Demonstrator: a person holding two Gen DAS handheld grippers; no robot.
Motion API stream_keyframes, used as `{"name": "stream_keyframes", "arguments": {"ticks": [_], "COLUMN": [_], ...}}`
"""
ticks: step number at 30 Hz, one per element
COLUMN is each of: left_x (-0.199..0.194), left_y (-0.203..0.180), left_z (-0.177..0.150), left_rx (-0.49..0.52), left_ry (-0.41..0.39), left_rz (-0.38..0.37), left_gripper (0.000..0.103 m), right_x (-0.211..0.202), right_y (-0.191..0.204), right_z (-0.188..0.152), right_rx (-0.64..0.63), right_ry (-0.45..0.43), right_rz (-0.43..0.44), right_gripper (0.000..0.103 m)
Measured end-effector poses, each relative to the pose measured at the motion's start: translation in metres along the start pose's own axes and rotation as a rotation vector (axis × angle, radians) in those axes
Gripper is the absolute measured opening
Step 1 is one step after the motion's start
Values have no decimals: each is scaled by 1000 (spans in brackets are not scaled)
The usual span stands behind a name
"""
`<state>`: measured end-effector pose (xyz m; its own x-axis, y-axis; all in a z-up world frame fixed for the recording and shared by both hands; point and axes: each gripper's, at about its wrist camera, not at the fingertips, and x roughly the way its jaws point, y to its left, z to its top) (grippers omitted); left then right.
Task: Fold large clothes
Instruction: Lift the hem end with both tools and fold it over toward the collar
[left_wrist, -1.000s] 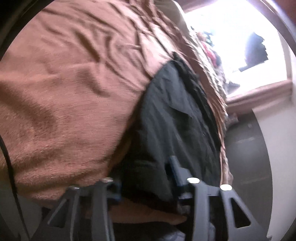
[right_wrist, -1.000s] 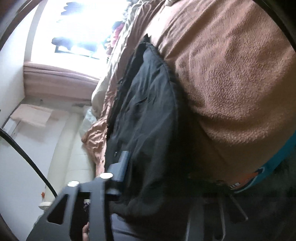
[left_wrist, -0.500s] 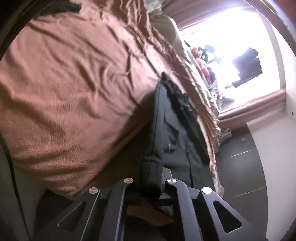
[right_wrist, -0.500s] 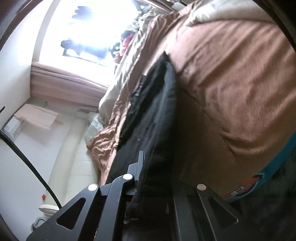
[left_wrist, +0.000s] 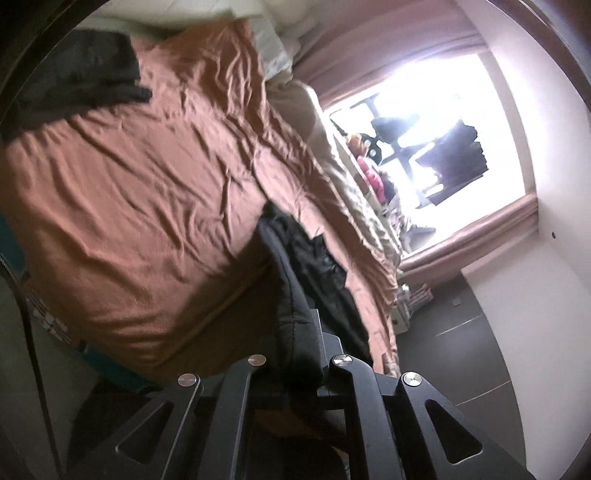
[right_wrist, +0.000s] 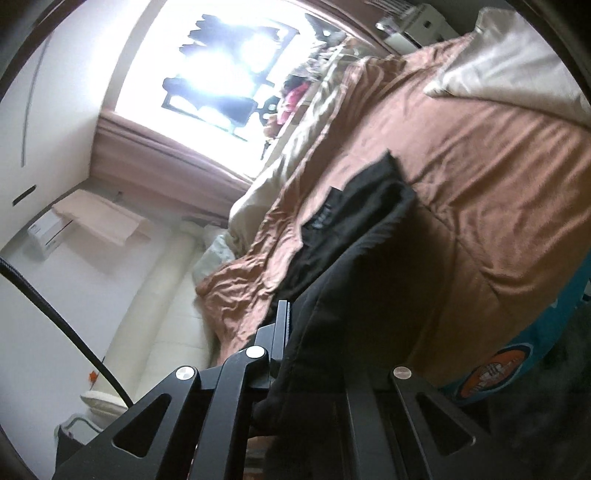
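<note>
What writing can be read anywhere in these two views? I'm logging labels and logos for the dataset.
None can be read.
Black garment: a small label with pale marks, too blurred to read.
Teal cloth at the bed's edge: a round orange emblem, any lettering too blurred.
White wall unit: a small dark mark, too small to read.

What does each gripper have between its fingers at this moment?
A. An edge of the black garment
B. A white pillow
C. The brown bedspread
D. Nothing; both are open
A. In both wrist views the black garment runs up from the bedspread into the shut left gripper and right gripper.
</note>
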<state>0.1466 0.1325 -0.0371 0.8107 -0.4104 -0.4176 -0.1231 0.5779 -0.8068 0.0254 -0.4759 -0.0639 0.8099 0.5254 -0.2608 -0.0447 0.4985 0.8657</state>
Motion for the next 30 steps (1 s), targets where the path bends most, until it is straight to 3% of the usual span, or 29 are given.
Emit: {"name": "stream_keyframes", "arguments": {"ticks": [8,16,22,30], "left_x": [-66,-110,-95,-46], "left_y": [-21,-38,-49,-87], "left_z": [7,6,17,58], "left_rx": [26,56,89,167], "left_ry": [-76,-112,-106,-114], "left_rz": [-47,-91,-94,-98], "left_gripper": [6,7,7,7], "right_x": [-13,-27,-23,25], "right_y": [34,35,38,50], "right_z": [-13,-12,-2,47], "right_rx": [-95,-111,-171,-199], "right_ry": [4,-9,-32,-57], "right_rz": [36,51,4,-11], "right_gripper": [0,0,1,1]}}
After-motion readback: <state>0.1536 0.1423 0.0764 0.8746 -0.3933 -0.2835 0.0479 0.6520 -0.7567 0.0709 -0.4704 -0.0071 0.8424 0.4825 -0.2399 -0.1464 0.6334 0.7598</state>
